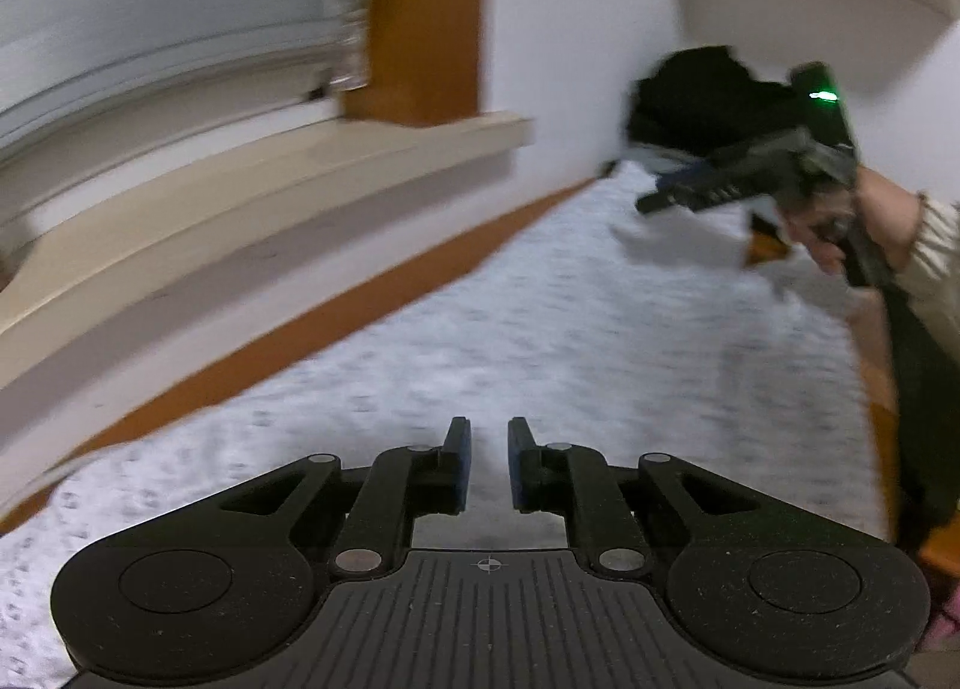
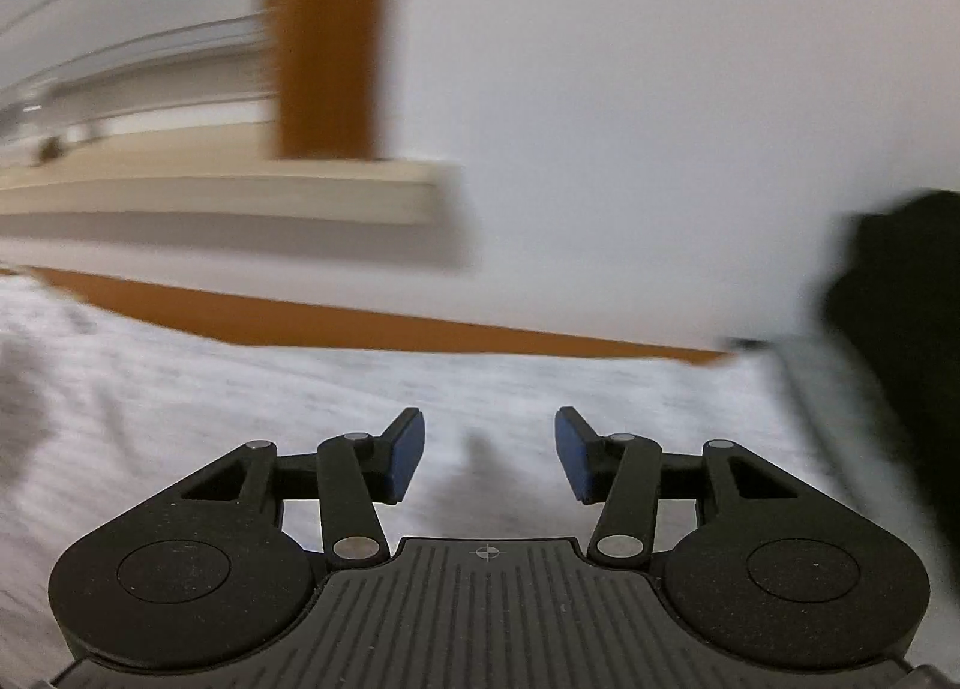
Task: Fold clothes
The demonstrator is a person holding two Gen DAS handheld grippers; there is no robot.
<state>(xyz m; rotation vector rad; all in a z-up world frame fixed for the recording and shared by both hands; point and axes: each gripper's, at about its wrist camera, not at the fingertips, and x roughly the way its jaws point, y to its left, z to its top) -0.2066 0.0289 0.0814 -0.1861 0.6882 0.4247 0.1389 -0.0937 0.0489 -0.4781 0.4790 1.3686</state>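
A pale, speckled bed cover (image 1: 540, 329) fills the lower half of both views, soft and knit-looking, running up to an orange-brown bed frame edge (image 1: 360, 293) and a white wall (image 1: 570, 29) with a cream window sill (image 1: 270, 173). The clothes to fold lie at the far right end of the bed against the wall: a dark, crumpled heap (image 1: 708, 95) with a lighter piece (image 1: 678, 239) under it, its shape too blurred to give a long axis. The right gripper (image 1: 651, 203), held in the person's hand (image 1: 822, 227), is nearest that heap, seemingly just before it, so I judge it the one to reach in. Its fingers (image 2: 408, 449) stand apart with nothing between them. The left gripper (image 1: 489, 461) is well apart from the heap, its fingers (image 1: 459, 467) narrowly parted over bare cover, holding nothing.
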